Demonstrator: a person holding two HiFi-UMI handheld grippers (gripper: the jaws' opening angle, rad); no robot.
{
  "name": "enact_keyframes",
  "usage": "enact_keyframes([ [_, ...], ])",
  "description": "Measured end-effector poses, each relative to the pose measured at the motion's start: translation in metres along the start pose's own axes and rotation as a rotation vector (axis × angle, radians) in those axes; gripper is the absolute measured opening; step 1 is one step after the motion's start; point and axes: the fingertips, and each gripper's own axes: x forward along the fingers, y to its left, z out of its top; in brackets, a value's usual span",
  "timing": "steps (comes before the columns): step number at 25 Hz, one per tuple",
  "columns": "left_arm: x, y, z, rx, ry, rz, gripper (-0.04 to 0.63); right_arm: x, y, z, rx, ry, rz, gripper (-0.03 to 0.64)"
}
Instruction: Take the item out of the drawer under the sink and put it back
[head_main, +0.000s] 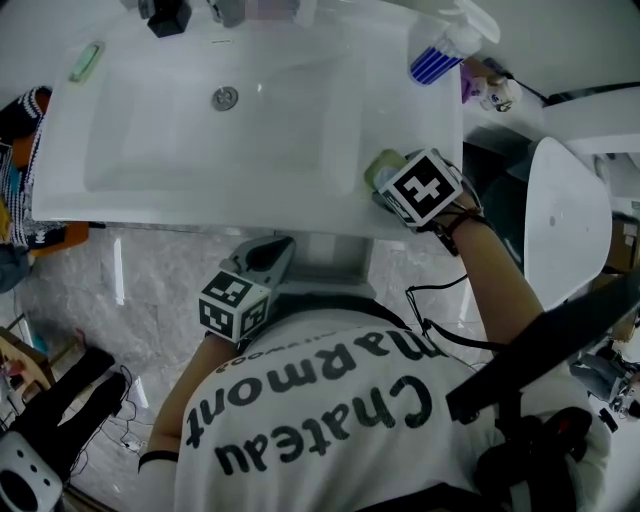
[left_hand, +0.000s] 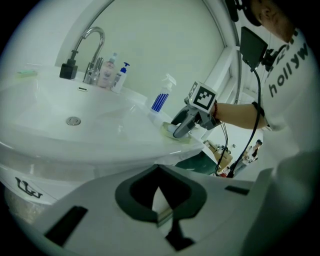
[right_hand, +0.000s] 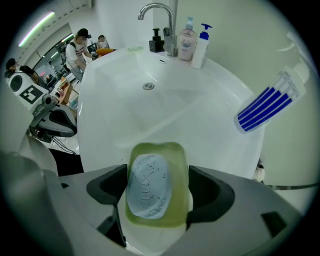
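White bathroom, pale marble floor (head_main: 100, 300) below. The big white sink (head_main: 250, 190) fills most of what I look down on. Its faucet (left_hand: 92, 45) stands at the far edge, with the drain (head_main: 225, 97) out in the bowl in front of it. Two pump bottles stand just right of the faucet: a pinkish one (right_hand: 189, 32) and a white one with a blue top (right_hand: 201, 45). A spray bottle with blue stripes (right_hand: 267, 107) stands on the far right corner of the sink.

My right gripper (right_hand: 158, 186) is at the sink's right rim, toward the near side. Its fingers are closed on the two long sides of a green soap dish (right_hand: 179, 180). The dish lies level at the rim; I cannot tell whether it rests there or hangs just above. A pale blue-grey bar of soap (right_hand: 147, 187) lies in it, stamped with letters and specked with dark dots.

My left gripper (left_hand: 160, 175) is lower, near the sink's front edge and left of the right one, well apart from the dish. Its fingers are pressed together at the tips, nothing between them.

A small green item (head_main: 86, 62) lies on the far left rim.
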Motion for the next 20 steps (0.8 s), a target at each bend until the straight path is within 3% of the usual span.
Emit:
enact_keyframes([
  [12, -0.002, 0.001, -0.001, 0.002, -0.001, 0.005, -0.003, 0.007, 0.0, 0.002, 0.007, 0.014, 0.028, 0.396],
  [20, -0.007, 0.002, -0.004, 0.0, -0.008, 0.011, -0.003, 0.013, 0.002, -0.001, -0.031, 0.033, 0.001, 0.4],
])
